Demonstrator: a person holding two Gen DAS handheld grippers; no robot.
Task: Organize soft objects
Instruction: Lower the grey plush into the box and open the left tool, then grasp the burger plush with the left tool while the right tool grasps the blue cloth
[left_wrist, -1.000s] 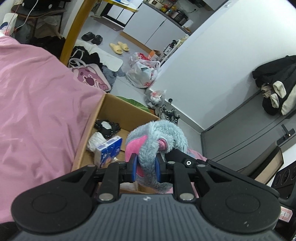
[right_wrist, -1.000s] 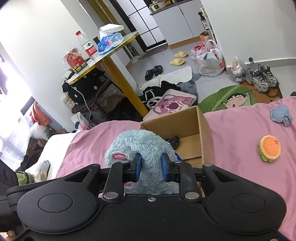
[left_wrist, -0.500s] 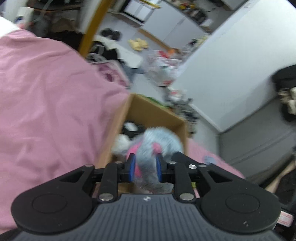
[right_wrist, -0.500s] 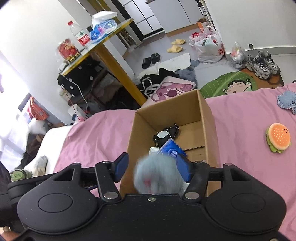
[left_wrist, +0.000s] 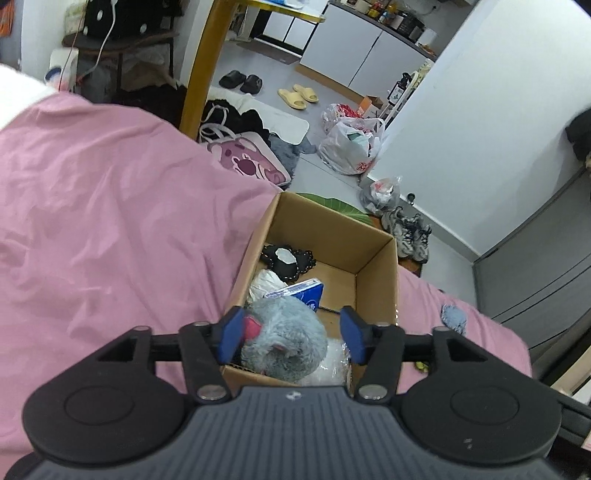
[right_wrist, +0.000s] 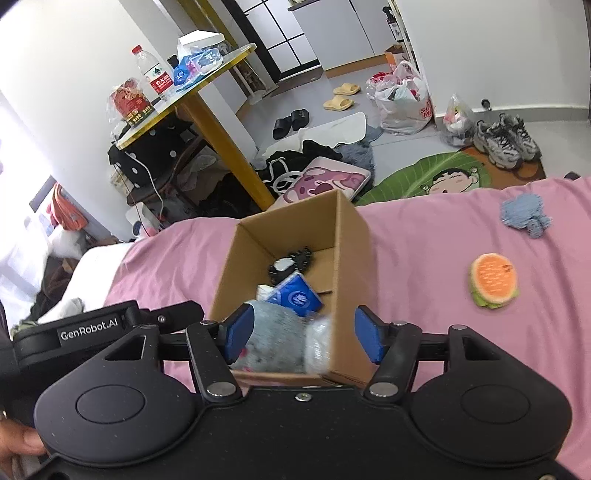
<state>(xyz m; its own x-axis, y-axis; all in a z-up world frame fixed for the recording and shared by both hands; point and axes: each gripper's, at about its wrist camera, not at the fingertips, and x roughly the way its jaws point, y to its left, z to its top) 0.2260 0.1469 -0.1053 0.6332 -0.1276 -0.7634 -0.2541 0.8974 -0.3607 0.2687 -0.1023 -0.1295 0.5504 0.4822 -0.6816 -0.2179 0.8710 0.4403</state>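
Your left gripper and right gripper both gape wide at lower centre, so the grey plush sits loose inside the cardboard box (near end, against the tissue pack).

Support: a bed with a pink sheet, wrinkled, which filled the near part of both views.
Box: an open cardboard box stood on the sheet, near the bed's edge toward the floor.
Burger toy: a soft burger toy lay on the sheet, to the right of the box and apart from it.
Blue toy: a small blue plush piece lay farther right, near the edge.
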